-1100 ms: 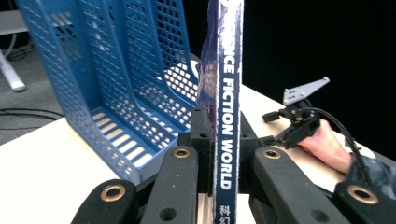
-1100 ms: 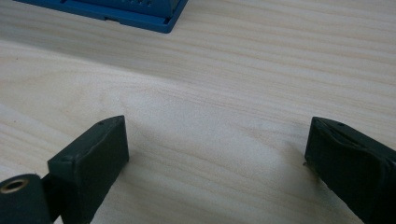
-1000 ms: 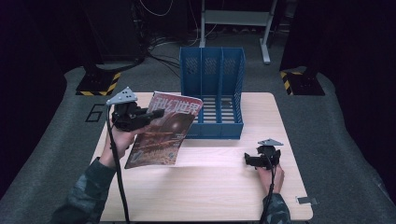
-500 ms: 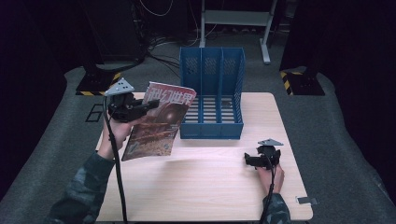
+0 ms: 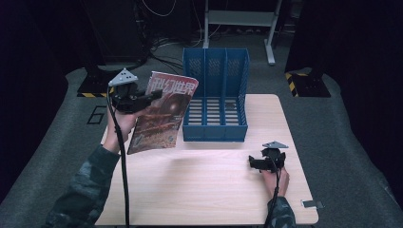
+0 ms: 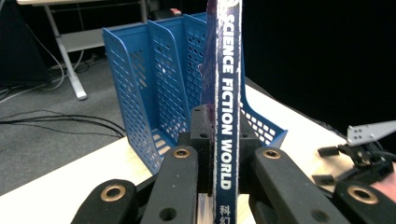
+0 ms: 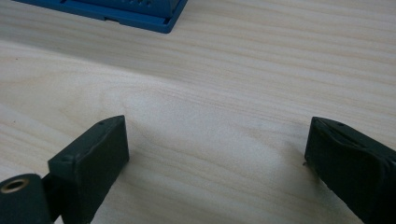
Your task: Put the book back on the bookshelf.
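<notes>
A magazine point(image 5: 161, 114) with a reddish cover hangs upright above the table's left half, just left of the blue file rack point(image 5: 216, 97). My left gripper point(image 5: 153, 95) is shut on it near its spine. In the left gripper view the spine point(image 6: 227, 107) reads "SCIENCE FICTION WORLD" and stands clamped between the black jaws, with the rack point(image 6: 159, 88) behind it. My right gripper point(image 5: 252, 162) rests on the table at the front right, jaws wide apart. In the right gripper view its fingers point(image 7: 93, 158) sit on bare wood with nothing between them.
The rack has three slots, open toward the person, and stands at the table's point(image 5: 214, 190) far middle. A small metal clip point(image 5: 312, 204) lies near the front right corner. Dark floor, cables point(image 5: 157, 47) and a desk frame point(image 5: 237, 19) lie beyond the table.
The left hand has lifted the magazine and tipped it from slanted to nearly upright, drawing it a little toward the rack's left side. The right gripper has stayed put.
</notes>
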The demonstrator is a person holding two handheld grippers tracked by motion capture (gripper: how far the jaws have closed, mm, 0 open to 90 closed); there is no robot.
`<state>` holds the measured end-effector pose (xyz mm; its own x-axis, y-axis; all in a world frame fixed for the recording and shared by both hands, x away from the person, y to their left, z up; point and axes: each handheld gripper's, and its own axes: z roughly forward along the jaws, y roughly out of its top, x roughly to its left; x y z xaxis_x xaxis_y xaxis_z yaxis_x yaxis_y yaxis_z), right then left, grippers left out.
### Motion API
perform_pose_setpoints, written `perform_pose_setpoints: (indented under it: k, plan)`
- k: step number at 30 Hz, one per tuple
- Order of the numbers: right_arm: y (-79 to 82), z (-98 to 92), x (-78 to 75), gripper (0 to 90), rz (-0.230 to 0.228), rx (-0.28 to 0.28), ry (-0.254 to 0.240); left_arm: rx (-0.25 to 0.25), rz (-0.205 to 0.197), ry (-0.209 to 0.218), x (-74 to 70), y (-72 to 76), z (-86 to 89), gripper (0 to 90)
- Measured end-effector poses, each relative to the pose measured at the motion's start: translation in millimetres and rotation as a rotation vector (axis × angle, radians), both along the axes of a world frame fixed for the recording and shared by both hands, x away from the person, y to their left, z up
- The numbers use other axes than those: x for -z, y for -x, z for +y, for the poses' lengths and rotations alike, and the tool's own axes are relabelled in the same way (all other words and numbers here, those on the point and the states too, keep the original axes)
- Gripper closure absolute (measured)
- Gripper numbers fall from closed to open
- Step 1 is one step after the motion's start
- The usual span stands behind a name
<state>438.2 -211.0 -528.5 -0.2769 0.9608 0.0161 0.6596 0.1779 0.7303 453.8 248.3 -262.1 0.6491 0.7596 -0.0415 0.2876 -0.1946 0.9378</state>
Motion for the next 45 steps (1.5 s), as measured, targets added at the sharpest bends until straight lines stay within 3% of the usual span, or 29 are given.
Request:
perform_pose_setpoints:
  k: [14, 30, 45]
  plan:
    - [-0.1, -0.3, 0.1, 6.1, -0.002, 0.0, 0.001, -0.045, -0.033, 0.012, -13.1, -15.0, -7.6, 83.9]
    - [0.0, -0.4, 0.2, 6.3, -0.004, 0.0, 0.0, -0.093, -0.072, 0.03, -25.1, -35.6, -28.0, 83.9]
    - [-0.2, -0.6, -0.2, 6.4, 0.002, -0.002, 0.003, -0.157, -0.096, 0.055, -23.3, -63.3, -52.4, 83.9]
